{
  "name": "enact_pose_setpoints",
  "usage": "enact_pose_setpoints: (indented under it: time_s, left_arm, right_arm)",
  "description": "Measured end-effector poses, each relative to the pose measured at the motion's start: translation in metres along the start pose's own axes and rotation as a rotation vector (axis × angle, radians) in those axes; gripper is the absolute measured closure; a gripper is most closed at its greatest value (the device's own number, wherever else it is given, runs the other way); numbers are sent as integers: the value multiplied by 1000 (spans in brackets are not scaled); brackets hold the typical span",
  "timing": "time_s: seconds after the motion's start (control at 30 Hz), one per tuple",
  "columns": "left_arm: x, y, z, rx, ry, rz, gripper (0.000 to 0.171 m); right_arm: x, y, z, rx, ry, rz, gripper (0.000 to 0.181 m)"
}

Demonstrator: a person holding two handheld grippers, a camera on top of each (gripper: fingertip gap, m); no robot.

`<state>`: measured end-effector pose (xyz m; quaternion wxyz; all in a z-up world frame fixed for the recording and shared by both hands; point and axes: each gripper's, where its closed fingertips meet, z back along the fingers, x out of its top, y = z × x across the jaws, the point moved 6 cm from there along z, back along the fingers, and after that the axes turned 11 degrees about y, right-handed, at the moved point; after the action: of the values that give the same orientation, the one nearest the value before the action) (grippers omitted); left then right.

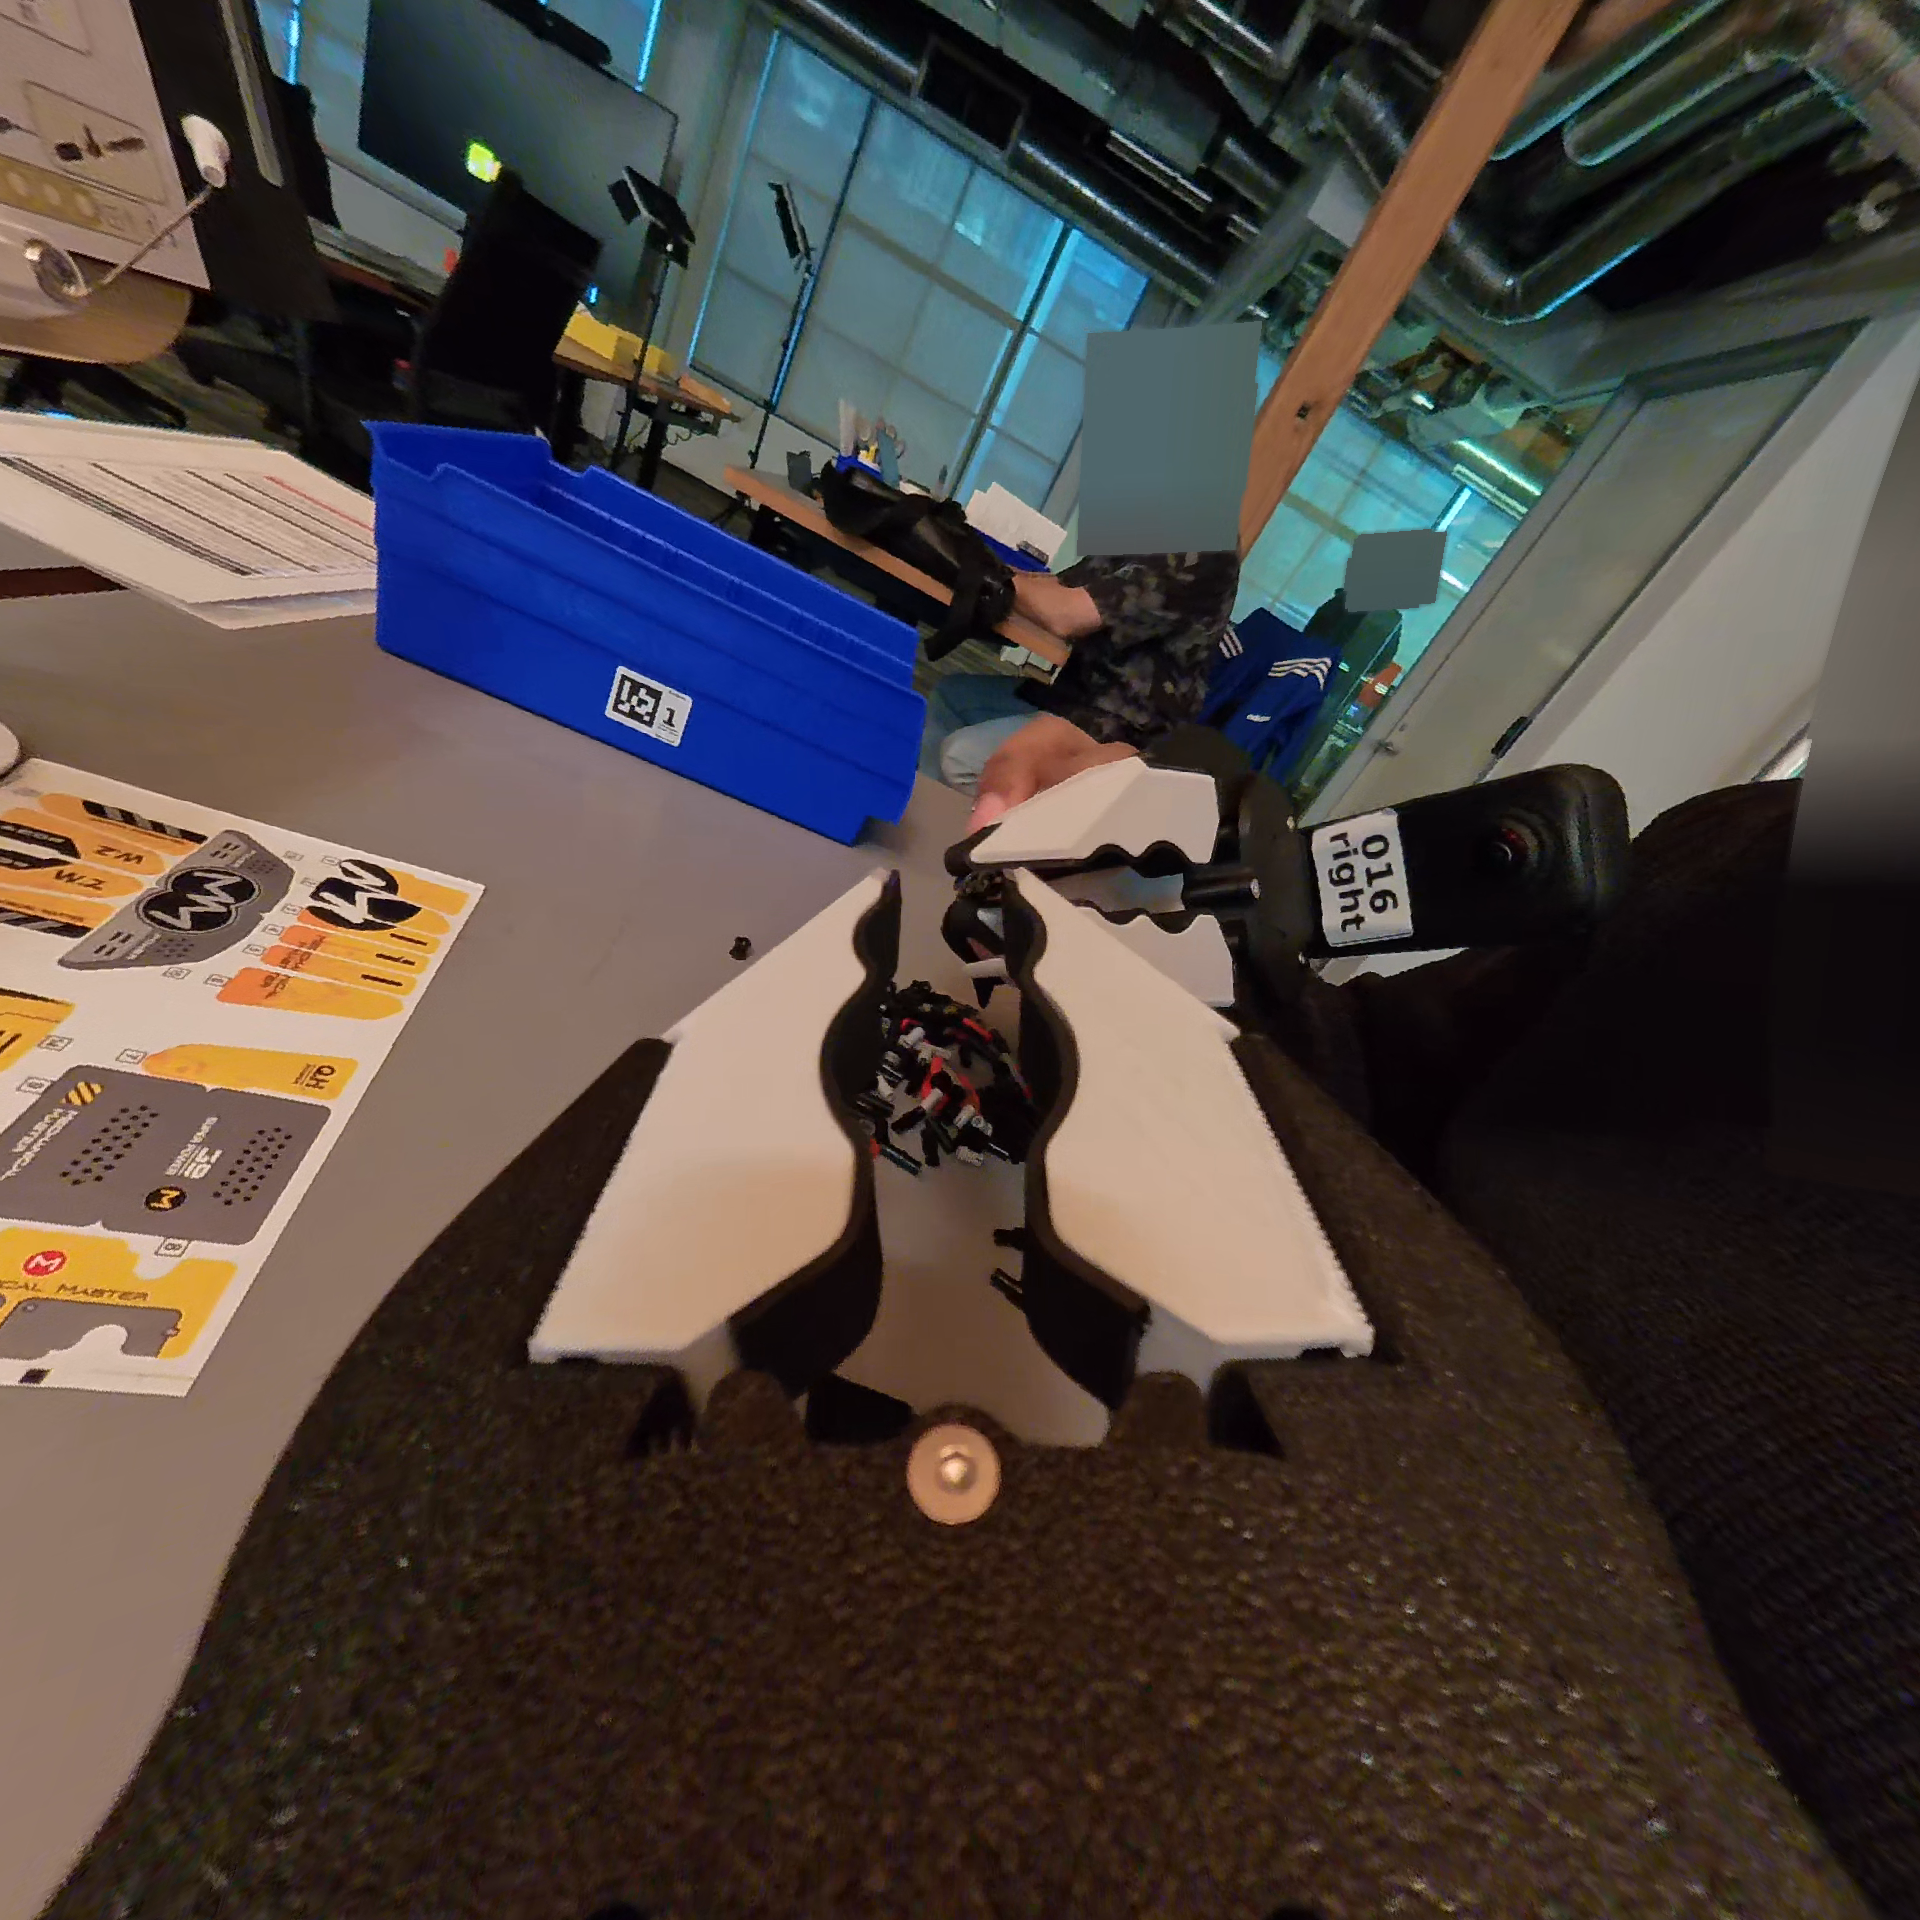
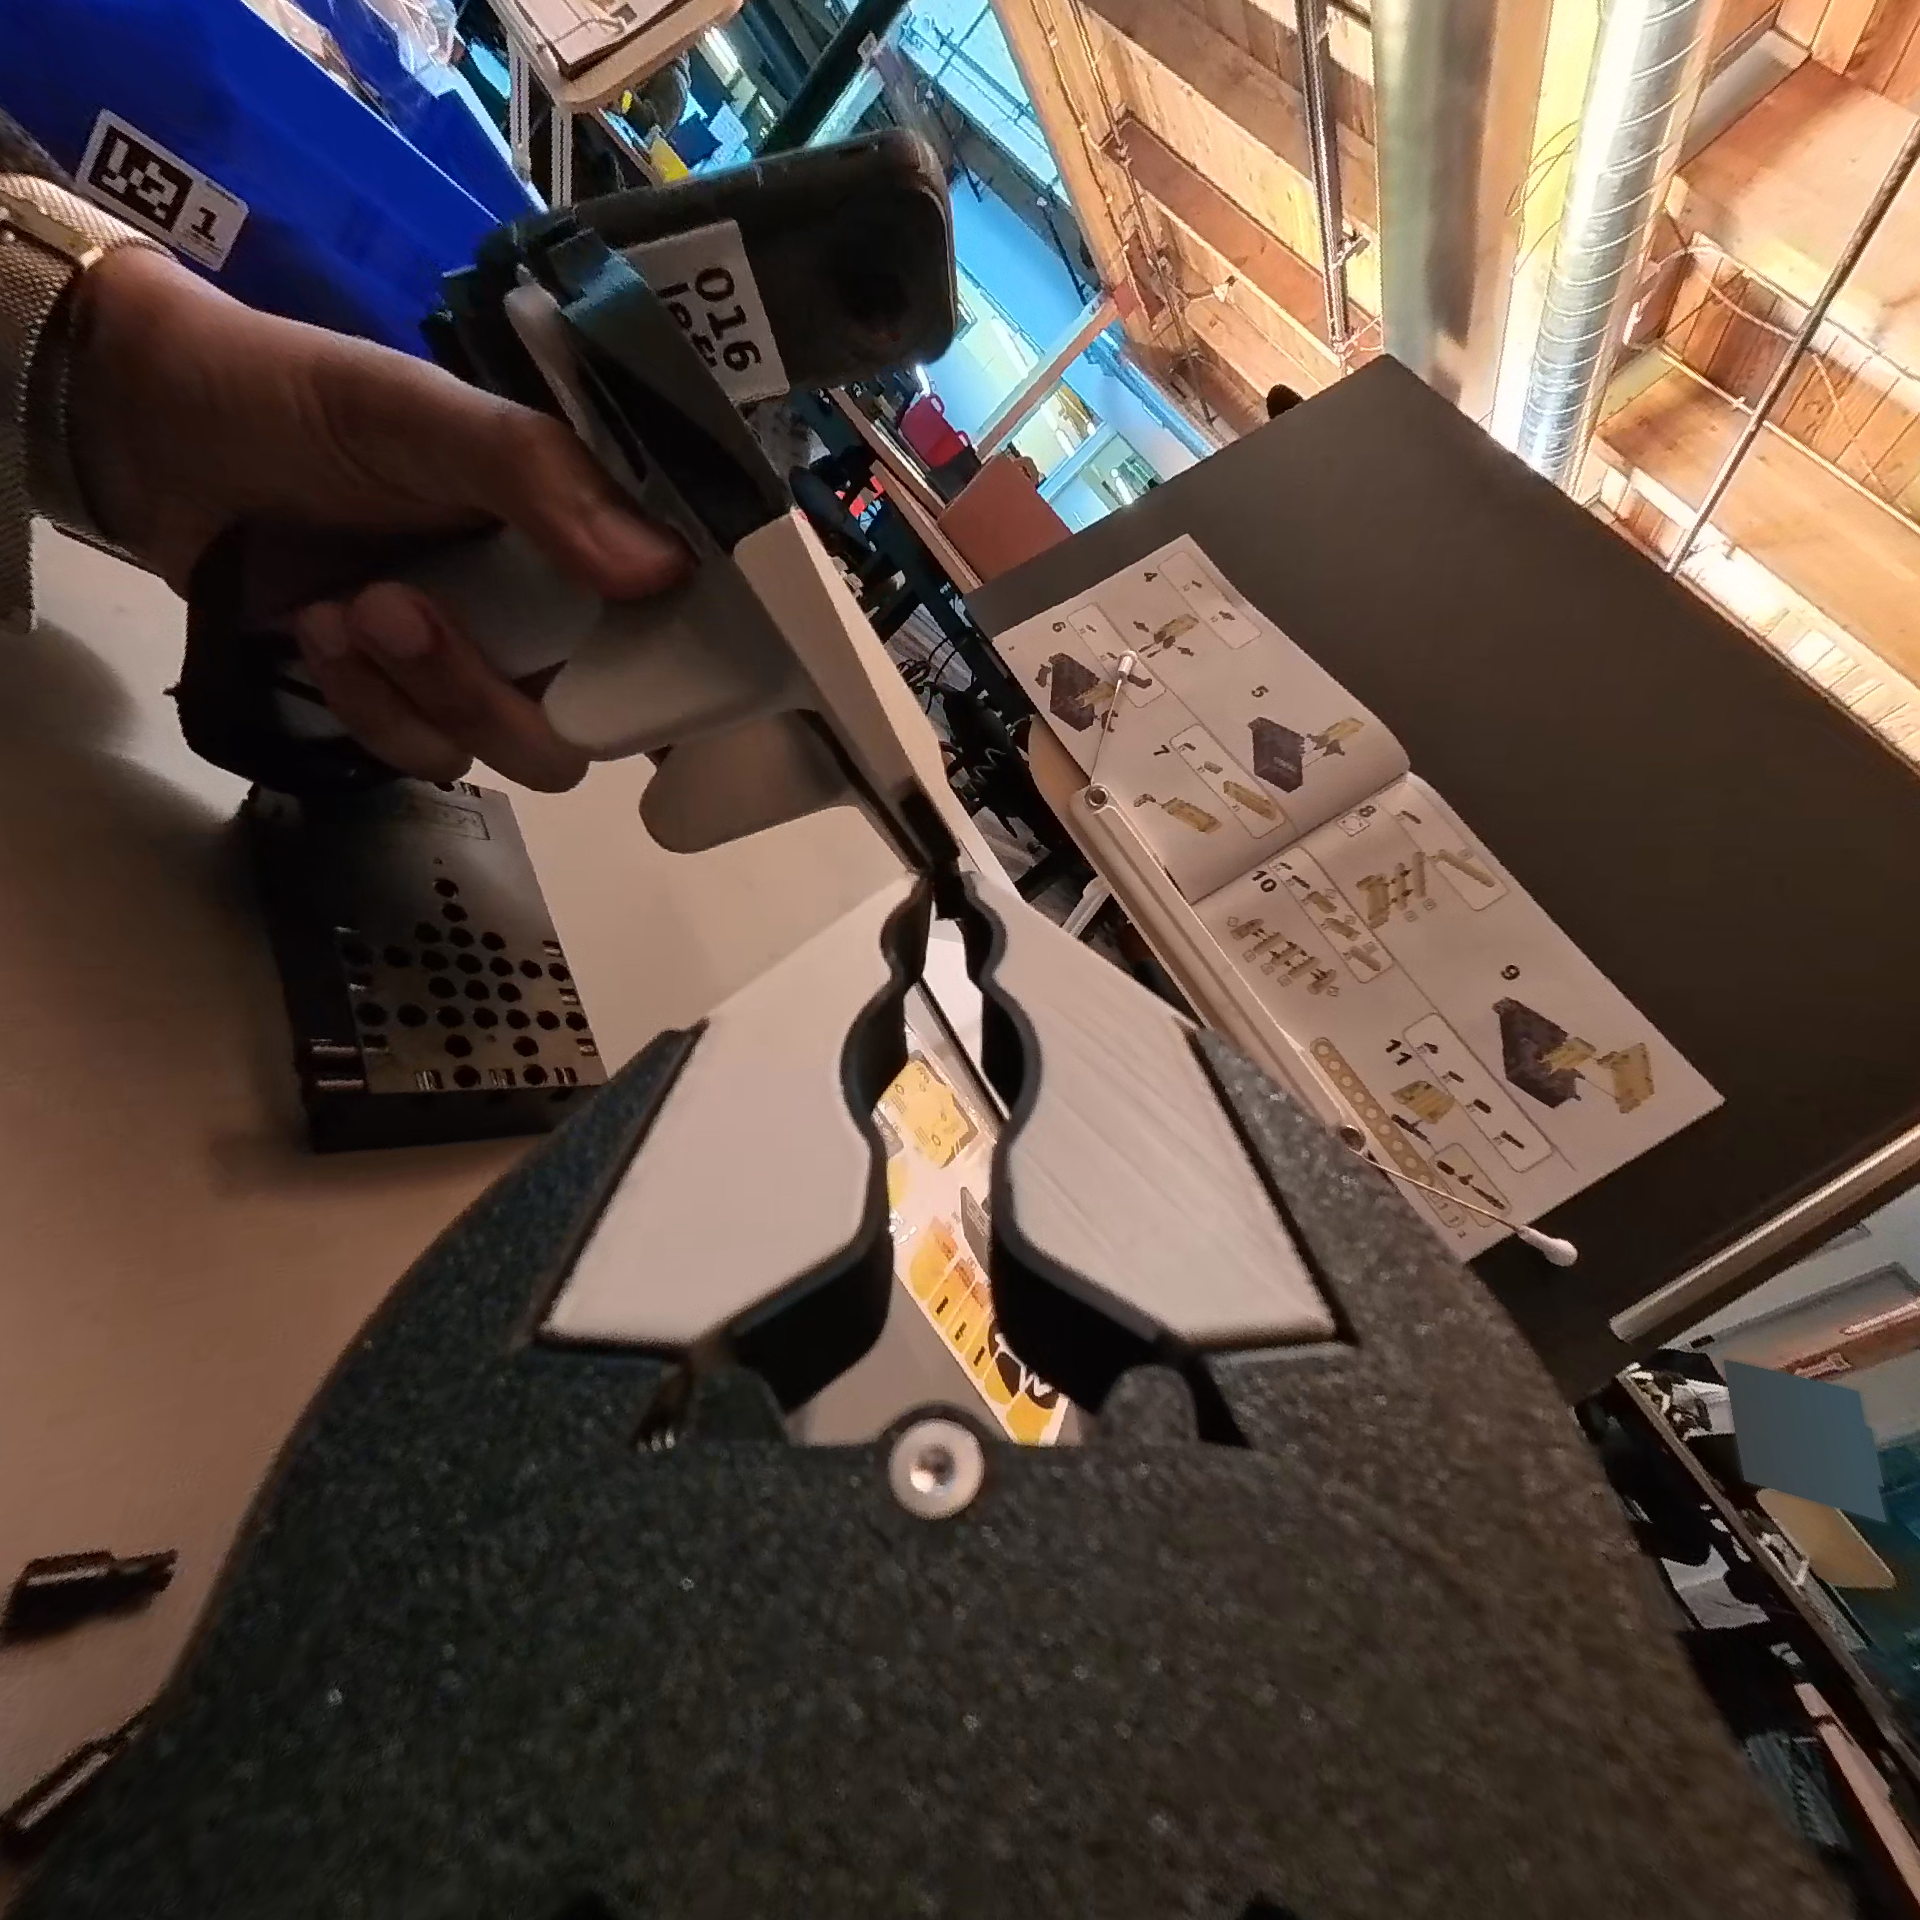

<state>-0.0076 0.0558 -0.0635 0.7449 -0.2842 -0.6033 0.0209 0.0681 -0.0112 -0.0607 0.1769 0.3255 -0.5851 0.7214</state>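
Note:
My left gripper (image 1: 954, 883) hovers low over a grey table (image 1: 582, 862), its white fingers a little apart. Between and below them lies a pile of small black and red pins (image 1: 935, 1081). My right gripper (image 1: 971, 862) comes in from the right and its tips meet the left tips. In the right wrist view my right gripper (image 2: 945, 894) is nearly closed on a small black piece (image 2: 943, 878). The same piece (image 1: 977, 920) hangs just inside the left fingers. A hand (image 2: 364, 499) holds the left gripper (image 2: 925, 847), seen from the side.
A blue bin (image 1: 644, 613) stands behind the grippers and a sticker sheet (image 1: 208, 1039) lies to the left. A loose black pin (image 1: 740, 948) lies nearby. A black perforated block (image 2: 436, 977) sits on the table. An open instruction booklet (image 2: 1351, 883) rests on a stand. A person sits beyond the table (image 1: 1143, 644). Only a small space, under 4 cm, lies between the two pairs of fingers.

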Motion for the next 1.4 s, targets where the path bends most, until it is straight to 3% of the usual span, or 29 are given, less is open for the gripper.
enact_pose_setpoints:
  time_s: [0.1,0.27,0.63,0.77,1.4]
  left_arm:
    - [0,-3,0,-44,3,13,166]
    - [1,-2,0,-62,-3,30,168]
    - [3,-8,1,-206,-35,107,169]
    - [4,-8,1,-259,-55,146,169]
    - [7,-9,8,-371,-118,205,168]
  right_arm:
    - [-1,0,0,-2,3,3,175]
    - [0,0,0,-2,-10,0,175]
    - [7,-1,7,-21,-102,-30,175]
    - [10,1,10,15,-139,-85,164]
    - [11,-4,11,-6,-168,-148,162]
